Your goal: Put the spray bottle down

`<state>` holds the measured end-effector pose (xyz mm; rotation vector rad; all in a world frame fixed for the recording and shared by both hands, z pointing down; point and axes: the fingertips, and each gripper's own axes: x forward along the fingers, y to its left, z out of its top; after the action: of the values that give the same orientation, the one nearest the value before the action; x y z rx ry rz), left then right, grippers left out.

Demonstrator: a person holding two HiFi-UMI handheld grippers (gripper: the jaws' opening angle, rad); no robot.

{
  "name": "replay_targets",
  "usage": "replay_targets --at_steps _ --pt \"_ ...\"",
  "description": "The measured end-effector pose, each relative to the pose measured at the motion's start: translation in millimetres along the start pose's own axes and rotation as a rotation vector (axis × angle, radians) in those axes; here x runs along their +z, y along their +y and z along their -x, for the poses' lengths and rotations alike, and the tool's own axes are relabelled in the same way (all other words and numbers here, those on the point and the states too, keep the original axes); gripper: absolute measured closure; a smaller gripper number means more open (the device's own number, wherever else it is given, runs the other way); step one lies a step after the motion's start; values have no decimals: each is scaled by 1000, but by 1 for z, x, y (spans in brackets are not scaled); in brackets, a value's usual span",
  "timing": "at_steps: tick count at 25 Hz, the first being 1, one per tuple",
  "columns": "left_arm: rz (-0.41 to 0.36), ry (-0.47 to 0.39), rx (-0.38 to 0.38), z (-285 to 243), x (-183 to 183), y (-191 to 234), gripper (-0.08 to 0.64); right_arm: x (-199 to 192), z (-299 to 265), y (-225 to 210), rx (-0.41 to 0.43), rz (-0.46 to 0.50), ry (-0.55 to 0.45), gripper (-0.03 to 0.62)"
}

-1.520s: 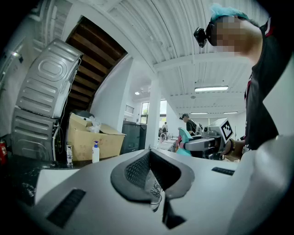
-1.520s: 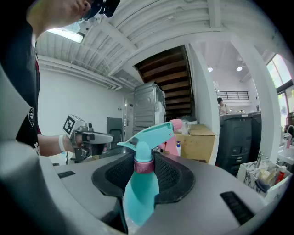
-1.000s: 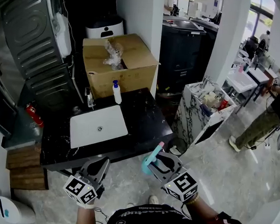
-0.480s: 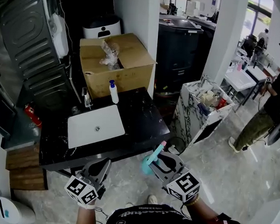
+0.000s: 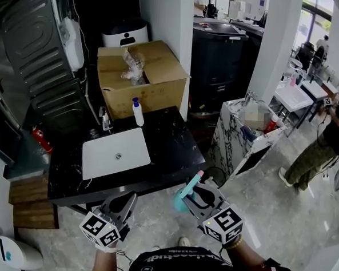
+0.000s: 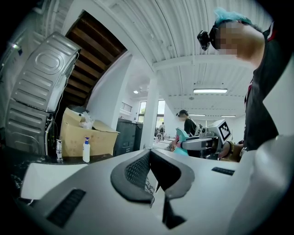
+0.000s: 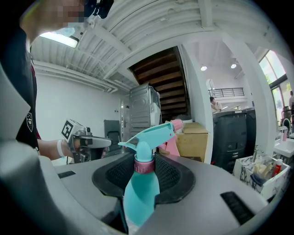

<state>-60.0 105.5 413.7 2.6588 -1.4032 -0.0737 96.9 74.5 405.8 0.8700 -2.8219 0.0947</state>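
A teal spray bottle (image 7: 141, 190) with a pink collar and pink nozzle tip sits between the jaws of my right gripper (image 7: 143, 176), which is shut on it; the trigger head (image 7: 149, 136) sticks out past the pads. In the head view the same spray bottle (image 5: 184, 197) shows in the right gripper (image 5: 194, 199), held in the air off the near right corner of the black counter (image 5: 174, 155). My left gripper (image 5: 124, 206) hangs by the counter's front edge. Its jaws are shut with nothing between them, as the left gripper (image 6: 150, 176) view shows.
A white inset sink (image 5: 116, 153) lies in the counter, with a white pump bottle (image 5: 137, 112) and a faucet (image 5: 104, 121) behind it. An open cardboard box (image 5: 143, 79) stands at the back. A marble stand (image 5: 247, 134) with clutter is to the right, a person (image 5: 330, 130) beyond.
Both grippers have drifted a little across the view near the counter's front edge. The right gripper still holds the spray bottle. The person at the right has shifted.
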Motion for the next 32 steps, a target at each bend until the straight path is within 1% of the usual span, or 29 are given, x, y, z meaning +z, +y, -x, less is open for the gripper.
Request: replay_targets --at_steps 5,10,16,21,27,32 --pt "12 -10 10 -14 2 -4 545 2 5 -13 8 18 4 431" --pt "6 -3 9 -34 0 -13 545 -1 14 -34 12 11 -3 431" --pt "-5 8 30 -59 0 -21 545 -11 24 -62 15 -13 -12 431" --pt "-23 19 53 -68 -1 -23 545 -21 27 -82 15 -48 -10 431" --pt "-15 35 105 -61 -6 -1 545 -28 -1 -90 48 -72 7 431" --pt "-2 31 152 -59 -10 45 545 -25 -47 -95 75 -64 25 431"
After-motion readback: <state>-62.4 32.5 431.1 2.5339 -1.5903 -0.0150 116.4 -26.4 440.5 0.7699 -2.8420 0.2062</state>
